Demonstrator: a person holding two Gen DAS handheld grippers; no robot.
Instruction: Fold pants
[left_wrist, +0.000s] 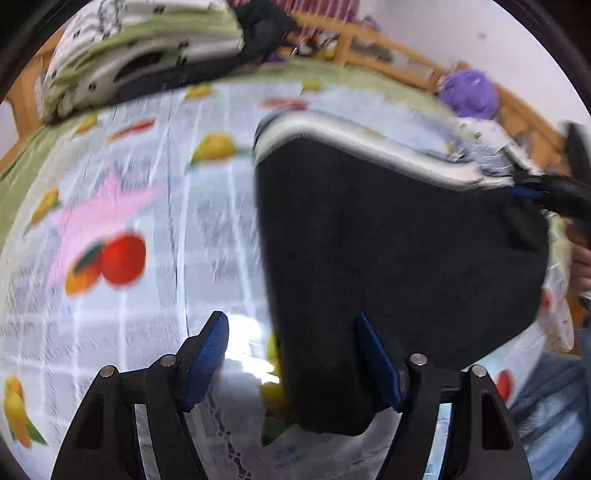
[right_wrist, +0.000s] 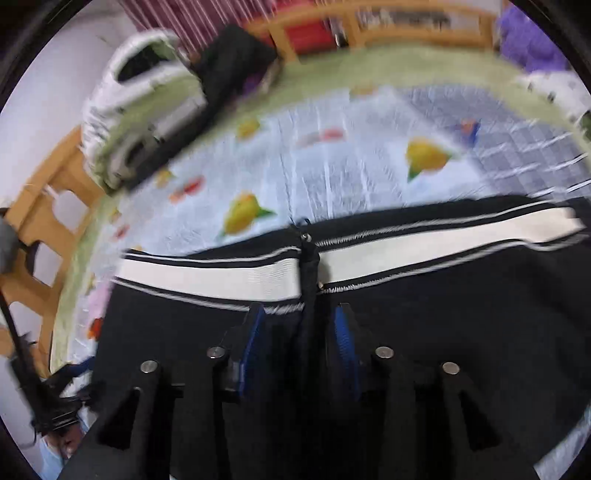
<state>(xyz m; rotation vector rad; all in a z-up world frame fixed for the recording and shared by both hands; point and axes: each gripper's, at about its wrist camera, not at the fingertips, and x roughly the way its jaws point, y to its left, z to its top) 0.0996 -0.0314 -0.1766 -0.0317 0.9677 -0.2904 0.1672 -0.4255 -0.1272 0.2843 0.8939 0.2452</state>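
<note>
Lying between the parted left gripper (left_wrist: 291, 360) jaws: dark pants (left_wrist: 388, 258) edge on the bed (left_wrist: 166, 221). Right gripper (right_wrist: 300, 332) jaws also parted, straddling the drawstring (right_wrist: 309, 280).

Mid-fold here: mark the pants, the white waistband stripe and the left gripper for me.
pants (left_wrist: 388, 240): left wrist view, on the broad dark fabric panel.
white waistband stripe (right_wrist: 221, 278): right wrist view, on the white band left of the drawstring.
left gripper (left_wrist: 291, 358): left wrist view, midway between its blue fingertips, which stand apart.
</note>
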